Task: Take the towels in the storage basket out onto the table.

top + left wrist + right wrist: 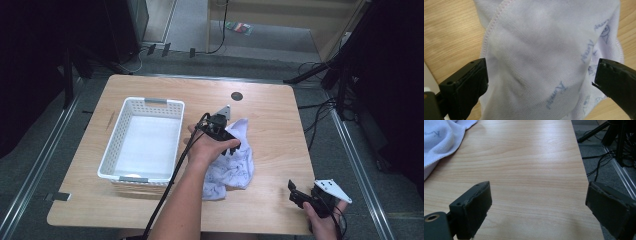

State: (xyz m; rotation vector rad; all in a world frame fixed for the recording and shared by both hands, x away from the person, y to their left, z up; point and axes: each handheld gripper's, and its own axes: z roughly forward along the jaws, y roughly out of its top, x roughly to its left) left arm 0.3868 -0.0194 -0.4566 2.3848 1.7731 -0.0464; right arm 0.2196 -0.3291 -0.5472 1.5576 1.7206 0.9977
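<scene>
Grey carpeted floor with metal rails and loose black cables surrounds a light wooden desk seen from above.

Desk: rectangular, pale wood grain, with a small dark round disc set into its far edge.

Basket: white, perforated walls, grey grips at its near and far ends, standing on the left half of the desk, long side running away from the viewer. Nothing can be seen lying in it.

Cloth: a pale lilac towel with blue printed lettering and a stitched hem, lying crumpled on the desk just to the right of the basket, near the desk's middle. In the left gripper view the cloth lies directly ahead, between the two jaws; the jaws stand wide apart at either edge of it and do not press it. In the right gripper view a corner of the cloth lies at upper left, well apart from that tool.

Left tool: held in the left hand, pointed down over the cloth, jaws spread wide with the cloth between them, nothing gripped; cable trailing back along the forearm.

Right tool: held in the right hand at the near right corner of the desk, jaws wide apart over bare wood, holding nothing.
</scene>
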